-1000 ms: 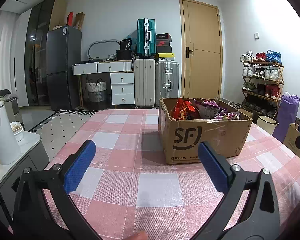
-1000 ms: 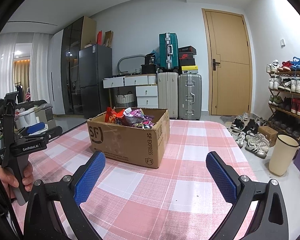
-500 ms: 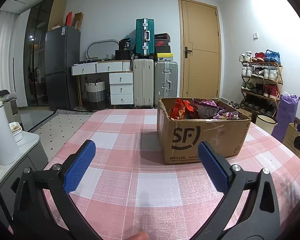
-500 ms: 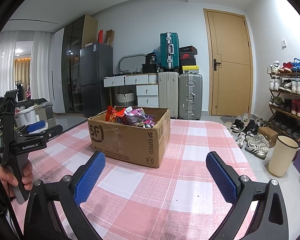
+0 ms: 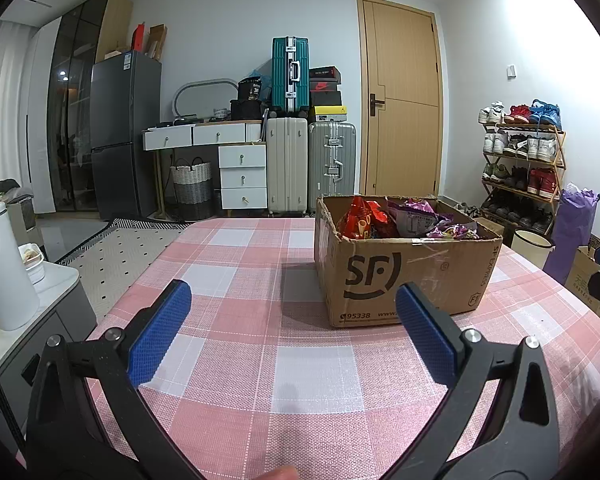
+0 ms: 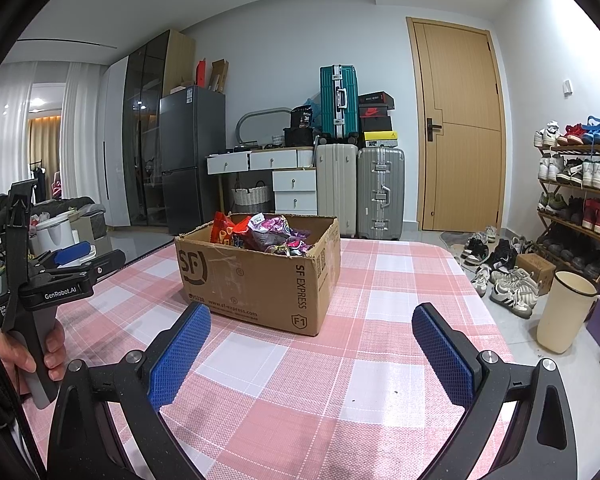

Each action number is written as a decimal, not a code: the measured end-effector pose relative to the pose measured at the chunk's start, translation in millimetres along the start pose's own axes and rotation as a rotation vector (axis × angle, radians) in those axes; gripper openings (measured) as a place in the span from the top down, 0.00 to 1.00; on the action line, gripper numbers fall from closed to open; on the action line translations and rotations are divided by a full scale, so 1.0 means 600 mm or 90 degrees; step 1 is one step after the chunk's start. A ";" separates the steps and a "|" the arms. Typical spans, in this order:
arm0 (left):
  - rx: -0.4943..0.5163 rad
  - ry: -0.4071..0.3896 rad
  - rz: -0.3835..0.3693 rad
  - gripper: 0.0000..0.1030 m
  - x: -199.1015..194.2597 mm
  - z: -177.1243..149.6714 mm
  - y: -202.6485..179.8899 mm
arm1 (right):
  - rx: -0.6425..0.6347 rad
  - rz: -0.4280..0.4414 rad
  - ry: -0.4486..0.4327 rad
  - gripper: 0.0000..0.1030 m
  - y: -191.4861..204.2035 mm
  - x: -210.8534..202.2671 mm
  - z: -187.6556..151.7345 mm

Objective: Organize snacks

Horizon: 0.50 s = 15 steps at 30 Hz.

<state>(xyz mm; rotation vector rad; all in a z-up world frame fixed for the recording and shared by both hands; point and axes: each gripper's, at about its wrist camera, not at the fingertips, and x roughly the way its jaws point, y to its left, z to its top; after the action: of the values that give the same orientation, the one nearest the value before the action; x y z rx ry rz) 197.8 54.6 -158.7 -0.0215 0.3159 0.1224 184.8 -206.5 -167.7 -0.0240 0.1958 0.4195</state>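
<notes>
Both grippers empty, fingers spread wide, left gripper (image 5: 292, 308) and right gripper (image 6: 312, 332) low over checked table (image 6: 400, 280); open SF cardboard box (image 6: 260, 276) of snack packets (image 6: 272, 234) ahead, beyond fingertips; best approached from above, one packet pinched at a time.

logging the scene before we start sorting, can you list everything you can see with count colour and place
cardboard box: 1, brown, on the table, open top
snack packets: several, red and purple, inside the box
tablecloth: 1, pink and white check, over the table
suitcases: 3, teal on top, white and silver below, back wall
fridge: 1, dark grey, back left
desk drawers: white, beside the fridge
door: 1, tan, shut
shoe rack: 1, wooden, right wall, full of shoes
bucket: 1, cream, floor right
left tongs: blue pads, open, above the table
right tongs: blue pads, open, above the table
hand: 1, gripping the left handle
</notes>
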 end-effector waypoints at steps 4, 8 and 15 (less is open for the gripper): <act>0.000 0.000 0.000 0.01 -0.001 0.000 0.000 | 0.000 0.000 0.000 0.01 0.000 0.000 0.000; 0.000 0.000 0.000 0.01 -0.001 0.000 0.000 | 0.000 0.000 0.000 0.01 0.000 0.000 0.000; 0.000 0.000 0.000 0.01 -0.001 0.000 0.000 | 0.000 0.000 0.000 0.01 0.000 0.000 0.000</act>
<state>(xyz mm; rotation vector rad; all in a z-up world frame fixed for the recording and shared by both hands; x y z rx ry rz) 197.4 54.5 -158.9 -0.0218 0.3159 0.1221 185.0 -206.3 -167.5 -0.0245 0.1956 0.4194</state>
